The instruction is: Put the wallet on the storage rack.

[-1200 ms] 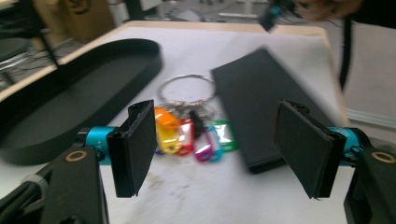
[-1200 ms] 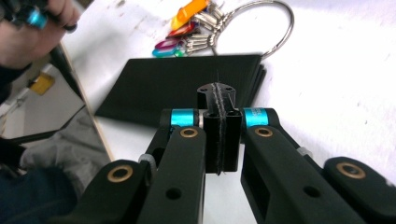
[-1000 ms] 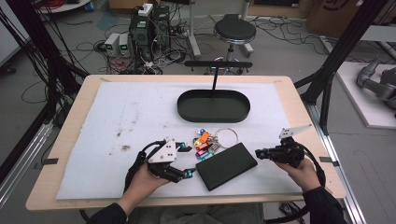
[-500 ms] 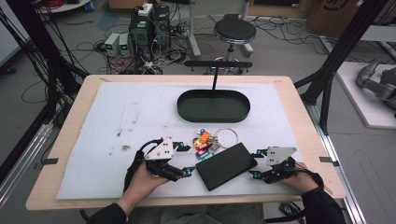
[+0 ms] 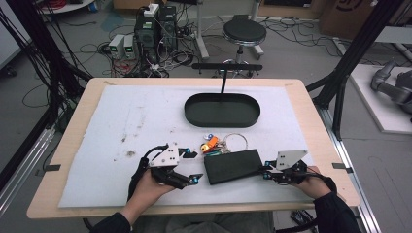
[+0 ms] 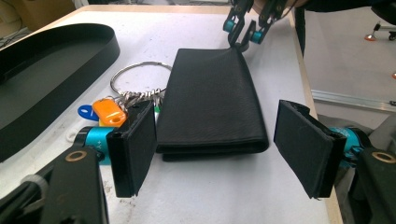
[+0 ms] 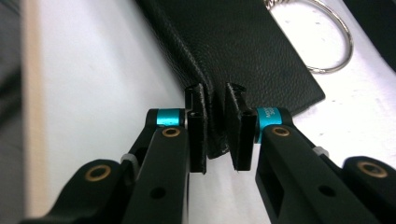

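Presently my right gripper has just been closing its jaws and pinches the near corner of the flat black leather wallet on the white mat. My left gripper gapes wide at its other end. Beyond lies a keyring with an orange tag, then the black oval tray.

A black leather wallet lies beside an orange key tag.

The left claw stands wide open, its pads either side of the near end of a black wallet lying flat on the worktop. At the wallet's far corner the right claw has closed in. A key ring with an orange tag lies just beside the wallet.
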